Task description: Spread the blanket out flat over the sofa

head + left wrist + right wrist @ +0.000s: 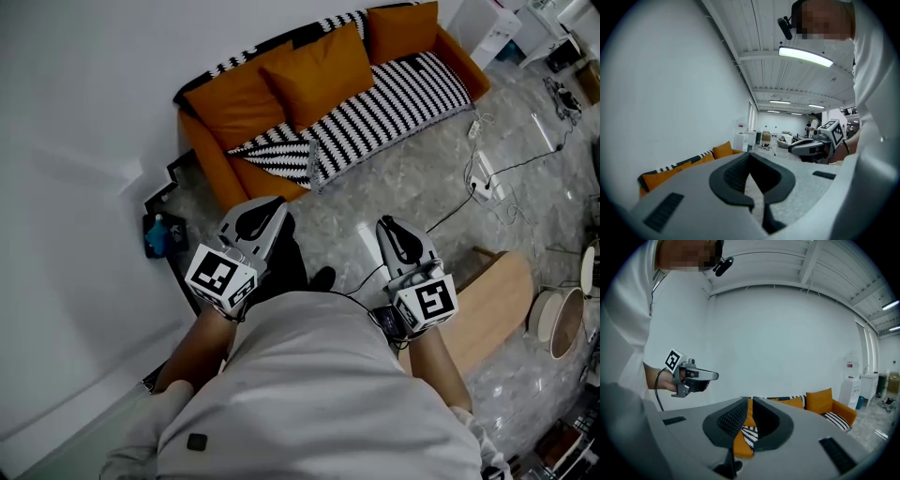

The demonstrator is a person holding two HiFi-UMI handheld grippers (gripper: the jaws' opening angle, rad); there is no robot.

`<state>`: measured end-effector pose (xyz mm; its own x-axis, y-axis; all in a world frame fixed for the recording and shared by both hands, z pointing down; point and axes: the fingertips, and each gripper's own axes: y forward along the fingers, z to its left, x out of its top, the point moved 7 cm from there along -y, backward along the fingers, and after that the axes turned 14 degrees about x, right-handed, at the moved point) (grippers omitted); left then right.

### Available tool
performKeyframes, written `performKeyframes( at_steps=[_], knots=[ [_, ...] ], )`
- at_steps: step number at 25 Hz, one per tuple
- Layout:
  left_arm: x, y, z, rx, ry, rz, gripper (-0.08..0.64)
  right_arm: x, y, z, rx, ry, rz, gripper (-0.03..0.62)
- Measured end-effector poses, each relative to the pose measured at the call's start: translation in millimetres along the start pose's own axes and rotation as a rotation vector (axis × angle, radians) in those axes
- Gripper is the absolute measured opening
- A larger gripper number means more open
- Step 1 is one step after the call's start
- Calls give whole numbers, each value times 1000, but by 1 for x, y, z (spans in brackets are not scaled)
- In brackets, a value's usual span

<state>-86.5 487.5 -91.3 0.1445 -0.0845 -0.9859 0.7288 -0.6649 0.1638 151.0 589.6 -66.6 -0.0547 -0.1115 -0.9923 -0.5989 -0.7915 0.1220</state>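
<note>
Blanket (375, 112): rear part hidden behind orange cushions (319, 70).
Left gripper view: sofa (661, 174) mostly hidden by left gripper (752, 164).
Blue thing (157, 234) at wall: too small to name.
Round thing (592, 272): cut by right edge.
Floor (403, 187) near person: hidden under torso (319, 394).

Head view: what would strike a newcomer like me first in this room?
The bright orange sofa against the white wall at the top, its seat covered by a black-and-white striped blanket folded over at one end. Below it, the person's left gripper and right gripper, each with a marker cube, point toward it, shut and empty.
</note>
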Motion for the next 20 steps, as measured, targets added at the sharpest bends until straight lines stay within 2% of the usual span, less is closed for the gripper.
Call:
performKeyframes(
  at_steps=[7,11,16,20],
  knots=[
    [-12,51,50,-6,-25,15,9,-10,58,-45,-1,-2,28,44],
    [-31,84,91,-15,-53,53,9,-27,111,-75,17,44,71,89],
    [-65,134,145,-45,-64,114,9,-83,186,-129,35,114,146,129],
    [-102,174,190,-62,-61,166,9,-136,246,-171,43,135,194,132]
  ],
)
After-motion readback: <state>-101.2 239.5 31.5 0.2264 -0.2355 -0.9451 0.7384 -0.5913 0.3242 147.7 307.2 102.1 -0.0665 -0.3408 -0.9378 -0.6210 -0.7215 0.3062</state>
